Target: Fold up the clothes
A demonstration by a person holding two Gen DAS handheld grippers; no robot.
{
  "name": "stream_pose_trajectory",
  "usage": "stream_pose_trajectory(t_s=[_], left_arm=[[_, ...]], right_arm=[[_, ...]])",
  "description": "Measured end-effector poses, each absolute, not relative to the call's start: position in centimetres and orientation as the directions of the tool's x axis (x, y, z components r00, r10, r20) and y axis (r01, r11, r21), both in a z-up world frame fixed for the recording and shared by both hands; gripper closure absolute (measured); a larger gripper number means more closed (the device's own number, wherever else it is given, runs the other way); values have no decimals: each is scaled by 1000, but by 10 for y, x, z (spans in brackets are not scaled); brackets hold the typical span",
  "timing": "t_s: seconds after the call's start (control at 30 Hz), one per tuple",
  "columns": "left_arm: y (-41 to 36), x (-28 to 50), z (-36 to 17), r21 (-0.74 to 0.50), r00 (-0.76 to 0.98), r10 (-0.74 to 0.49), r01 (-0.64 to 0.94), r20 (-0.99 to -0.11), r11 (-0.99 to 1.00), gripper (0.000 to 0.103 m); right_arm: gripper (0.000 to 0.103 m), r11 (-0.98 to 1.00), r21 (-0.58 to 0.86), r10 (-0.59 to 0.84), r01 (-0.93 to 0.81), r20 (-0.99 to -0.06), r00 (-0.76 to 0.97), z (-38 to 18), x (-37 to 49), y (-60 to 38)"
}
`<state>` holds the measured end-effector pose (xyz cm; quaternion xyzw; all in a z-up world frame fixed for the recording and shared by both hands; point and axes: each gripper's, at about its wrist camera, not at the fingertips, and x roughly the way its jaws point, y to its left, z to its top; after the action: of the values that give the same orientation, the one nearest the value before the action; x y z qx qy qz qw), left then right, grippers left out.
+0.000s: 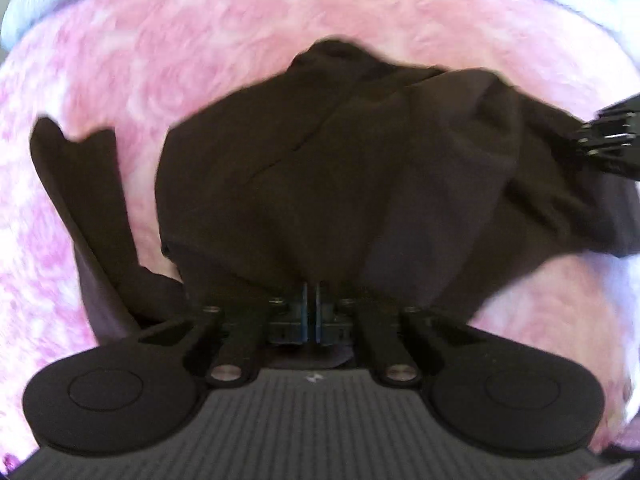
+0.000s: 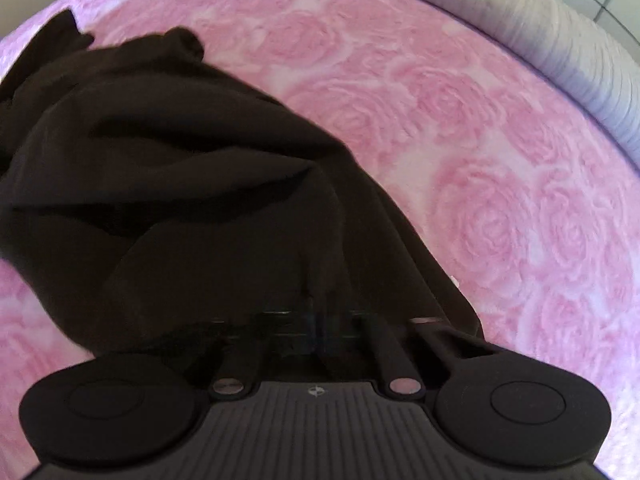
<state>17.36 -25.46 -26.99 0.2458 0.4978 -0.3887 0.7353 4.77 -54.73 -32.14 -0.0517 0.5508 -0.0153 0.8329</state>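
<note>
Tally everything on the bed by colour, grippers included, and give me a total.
Dark brown garment: 1
Pink rose-patterned blanket: 1
Pale ribbed bedding at the far edge: 1
Black grippers: 2, the left gripper and the right gripper, each pinching the garment
Total: 5

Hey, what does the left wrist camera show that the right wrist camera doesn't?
Only the left wrist view shows the other claw, the right claw, at its right edge where the dark brown cloth garment reaches it, plus a long strip of the garment trailing off to the left. Only the right wrist view shows a wide bare stretch of the pink rose-patterned plush blanket in sharp detail. Both show the garment bunched on the blanket, a pale ribbed cushion along the far edge, and their own claw shut on the cloth.
</note>
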Motion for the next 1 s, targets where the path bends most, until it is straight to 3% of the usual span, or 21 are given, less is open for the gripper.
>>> stream_pose_trajectory(t_s=[0.23,0.3,0.37,0.43,0.47,0.53,0.67,0.77,0.8,0.87,0.9,0.97,1.0], left_arm=[[-220,124,-214,-144,108,-461,867,-881,477,103],[-217,106,-214,-183,50,-470,881,-881,436,103],[-211,85,-220,-225,-20,-469,895,-883,386,103],[-201,65,-230,-255,-72,-457,900,-887,354,103],[-195,57,-235,-257,-82,-447,902,-891,348,103],[-183,52,-241,-250,-65,-444,893,-894,373,103],[-159,63,-250,-231,11,-448,846,-894,481,103],[-143,81,-257,-214,72,-441,798,-895,564,100],[-138,87,-257,-206,93,-436,781,-895,590,92],[-130,102,-254,-199,131,-430,742,-893,640,73],[-126,109,-249,-197,158,-431,719,-888,667,63],[-121,123,-236,-213,193,-446,673,-874,709,60],[-119,131,-229,-224,210,-453,647,-867,728,53]], right_arm=[[98,992,-96,-65,-86,-950,306,-284,15,-515],[86,993,-90,-58,-79,-940,335,-265,15,-505],[82,995,-53,-17,-79,-914,406,-243,25,-493],[62,994,9,59,-109,-882,467,-227,47,-478],[41,991,38,97,-126,-863,496,-219,58,-471],[32,978,110,188,-176,-832,522,-217,89,-451],[32,958,95,227,-270,-824,519,-245,156,-413],[34,955,96,218,-281,-870,442,-282,197,-400],[60,954,111,222,-279,-885,409,-295,208,-397],[94,949,128,242,-288,-882,404,-287,202,-396],[94,946,135,253,-295,-875,412,-278,194,-397],[94,940,148,276,-308,-861,427,-259,179,-397],[94,936,154,287,-315,-854,434,-249,172,-397]])
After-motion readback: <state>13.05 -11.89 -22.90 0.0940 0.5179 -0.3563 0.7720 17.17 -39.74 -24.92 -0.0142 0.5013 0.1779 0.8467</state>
